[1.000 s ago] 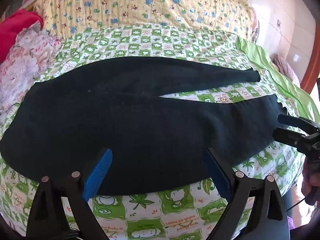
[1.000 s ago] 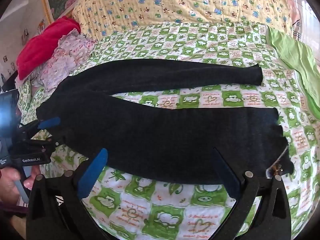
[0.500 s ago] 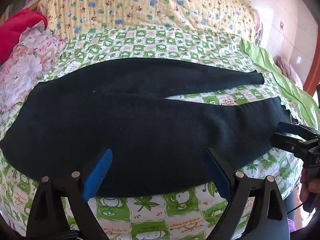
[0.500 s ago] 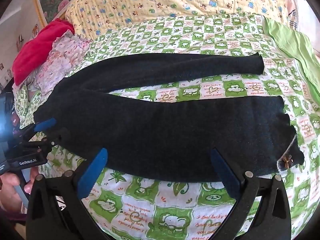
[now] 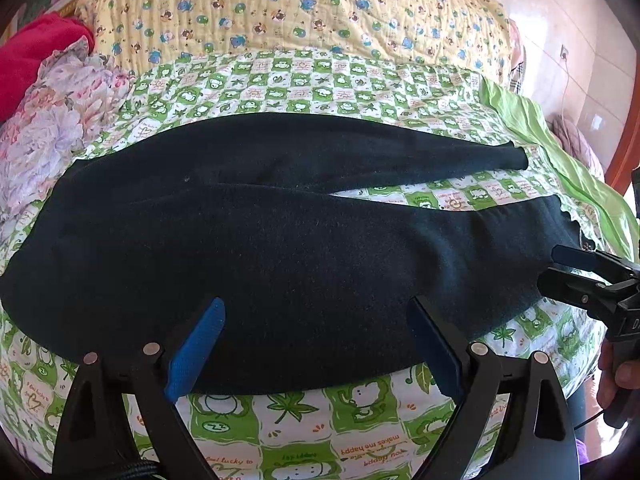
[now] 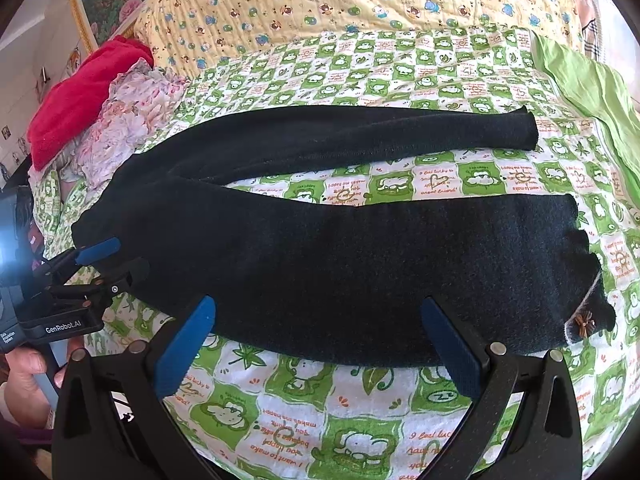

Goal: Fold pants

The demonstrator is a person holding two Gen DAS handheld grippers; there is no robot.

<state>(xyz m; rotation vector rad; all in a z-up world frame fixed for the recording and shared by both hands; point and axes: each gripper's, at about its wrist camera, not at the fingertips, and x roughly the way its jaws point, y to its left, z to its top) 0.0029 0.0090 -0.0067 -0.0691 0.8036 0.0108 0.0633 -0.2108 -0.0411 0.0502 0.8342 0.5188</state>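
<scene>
Black pants [image 5: 280,240] lie flat across the bed, waist at the left, the two legs spread apart and pointing right; they also show in the right wrist view [image 6: 360,264]. My left gripper [image 5: 316,312] is open at the pants' near edge by the waist end, holding nothing. My right gripper [image 6: 316,312] is open at the near edge of the near leg, holding nothing. The near leg's cuff carries a small brown bow [image 6: 582,322]. Each gripper shows in the other's view: the right one [image 5: 560,266] by the cuff, the left one [image 6: 108,260] by the waist.
The bed has a green and white checked sheet [image 6: 320,408]. A yellow patterned quilt [image 5: 280,12] lies at the back. A red cloth [image 6: 80,96] and a flowered cloth [image 6: 128,120] lie at the left. A light green cloth [image 6: 592,92] lies at the right.
Both grippers have moved a little closer to the pants' near edge. Both stay open. The pants have not moved.
</scene>
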